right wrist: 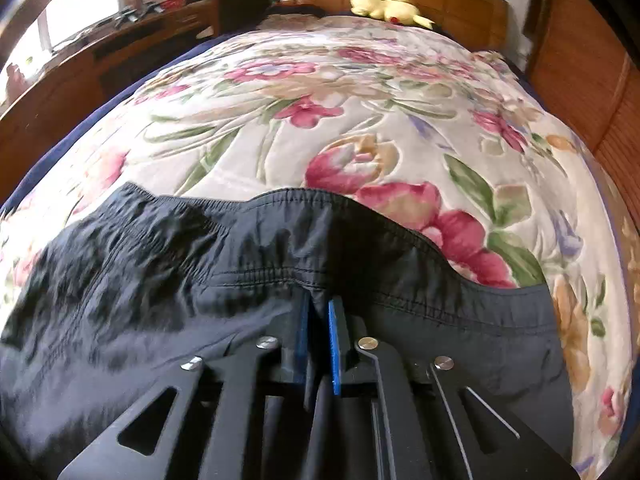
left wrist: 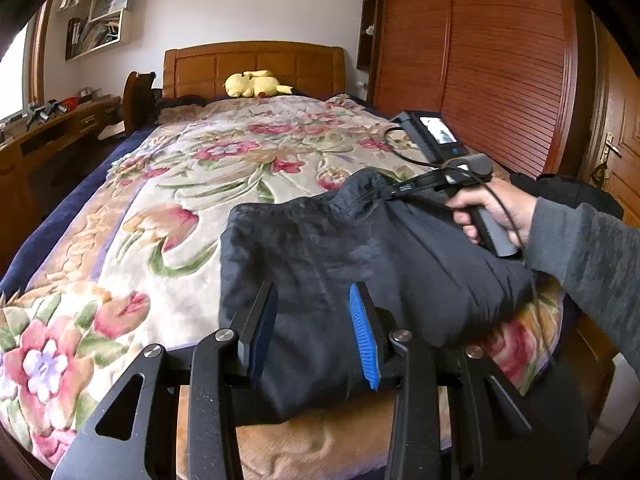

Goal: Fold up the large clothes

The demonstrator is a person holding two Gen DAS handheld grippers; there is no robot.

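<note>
- On the near right part of the bed (left wrist: 132, 208), over the flowered blanket (right wrist: 360, 120), lies the dark garment (left wrist: 360, 256); it is bunched and partly doubled over, with its near end hanging a little over the bed's edge.
- Right hand-held gripper (right wrist: 319, 312): its jaws are nearly together and pinch a small fold of the cloth just below the gathered, stitched band (right wrist: 280, 200).
- Left hand-held gripper (left wrist: 314, 308): the jaws stand partly apart with a thick fold of the garment between them; I cannot tell if the pads really press on it.
- The cloth looks thin, soft and light, a smooth fabric with a slight shine, so I judge it will sag, wrinkle and slide easily.
- A good place to hold, in my judgement, is the stitched band or a seam, where the layers are thicker and slip less, with the two grips well apart.
</note>
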